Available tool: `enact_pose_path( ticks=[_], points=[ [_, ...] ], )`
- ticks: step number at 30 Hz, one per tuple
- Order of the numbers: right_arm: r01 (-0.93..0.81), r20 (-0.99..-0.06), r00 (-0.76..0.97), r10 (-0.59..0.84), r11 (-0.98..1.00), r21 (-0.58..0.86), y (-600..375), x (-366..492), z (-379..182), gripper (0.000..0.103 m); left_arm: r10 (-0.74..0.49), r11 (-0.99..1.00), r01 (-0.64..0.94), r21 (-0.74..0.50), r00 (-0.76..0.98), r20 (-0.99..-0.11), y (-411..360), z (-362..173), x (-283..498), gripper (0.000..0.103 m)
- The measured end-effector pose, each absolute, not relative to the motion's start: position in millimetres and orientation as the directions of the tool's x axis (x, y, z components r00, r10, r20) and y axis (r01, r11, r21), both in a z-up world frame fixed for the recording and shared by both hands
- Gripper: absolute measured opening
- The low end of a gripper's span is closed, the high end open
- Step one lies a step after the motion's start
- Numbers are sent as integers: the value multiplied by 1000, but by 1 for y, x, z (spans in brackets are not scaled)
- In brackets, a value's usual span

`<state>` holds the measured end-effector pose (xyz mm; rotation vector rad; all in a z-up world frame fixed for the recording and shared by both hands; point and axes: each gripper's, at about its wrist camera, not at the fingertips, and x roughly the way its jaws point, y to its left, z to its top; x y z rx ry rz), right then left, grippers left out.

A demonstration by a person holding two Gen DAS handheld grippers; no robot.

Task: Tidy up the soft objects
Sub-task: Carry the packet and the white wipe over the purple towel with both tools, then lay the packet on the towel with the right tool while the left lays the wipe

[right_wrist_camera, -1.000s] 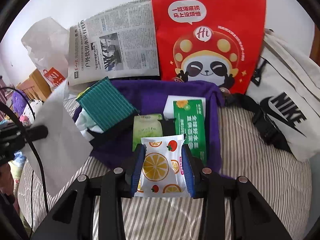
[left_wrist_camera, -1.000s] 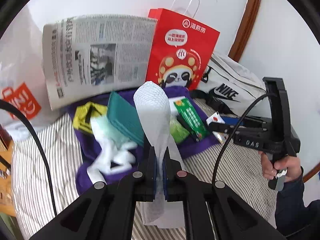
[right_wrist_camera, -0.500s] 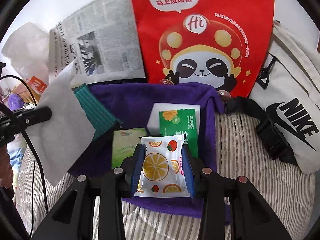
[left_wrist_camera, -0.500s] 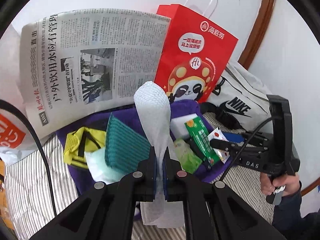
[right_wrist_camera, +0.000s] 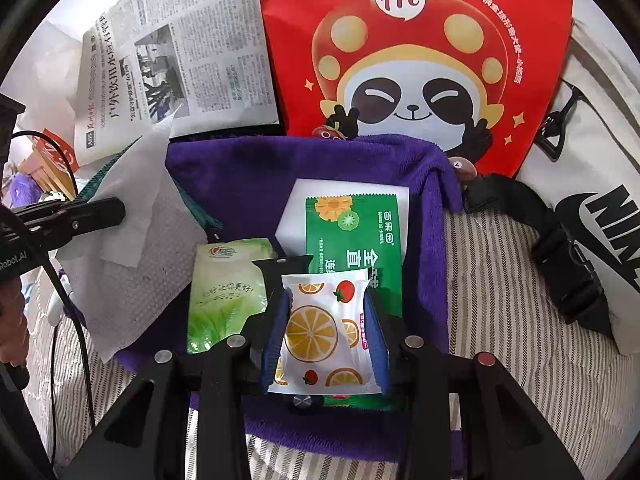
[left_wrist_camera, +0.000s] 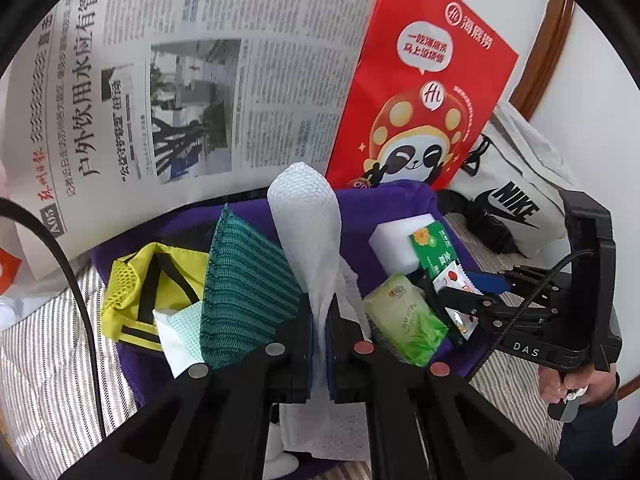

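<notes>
My left gripper [left_wrist_camera: 320,320] is shut on a white paper towel [left_wrist_camera: 308,216] that stands up above the fingers and hangs below them. It hovers over a purple towel [left_wrist_camera: 384,200] spread on the bed. My right gripper [right_wrist_camera: 326,316] is shut on a white snack packet with orange slices [right_wrist_camera: 320,328], low over the same purple towel [right_wrist_camera: 248,176]. On the towel lie a green tissue pack [right_wrist_camera: 224,292], a green sachet [right_wrist_camera: 352,236] on a white sponge block [right_wrist_camera: 296,208], a teal cloth [left_wrist_camera: 244,280] and a yellow mesh pouch [left_wrist_camera: 140,280].
A newspaper [left_wrist_camera: 192,80], a red panda paper bag [left_wrist_camera: 424,96] and a white Nike bag [left_wrist_camera: 520,196] stand along the wall behind the towel. The striped bedsheet [right_wrist_camera: 500,320] shows around it. A person's hand [left_wrist_camera: 568,384] grips the right tool's handle.
Both grippers have moved forward and down toward the purple towel; the newspaper and red bag loom larger. The towel sheet and the snack packet stay held.
</notes>
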<state>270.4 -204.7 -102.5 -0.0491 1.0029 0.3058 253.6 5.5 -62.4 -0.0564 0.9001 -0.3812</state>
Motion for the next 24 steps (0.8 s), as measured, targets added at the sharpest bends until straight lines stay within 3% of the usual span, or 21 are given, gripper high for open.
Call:
enact_pose_path(
  ticks=[17, 22, 24],
  points=[
    [-288, -825, 517, 227, 954, 82, -196, 275, -118, 43, -284, 945, 300, -130, 556, -781, -7, -81, 264, 7],
    [-288, -823, 517, 234, 953, 91, -195, 275, -119, 45, -283, 942, 313, -121, 546, -789, -11, -81, 262, 14],
    [-300, -818, 519, 247, 949, 96, -195, 274, -119, 53, -281, 939, 325, -111, 543, -791, -13, -79, 260, 17]
  ],
)
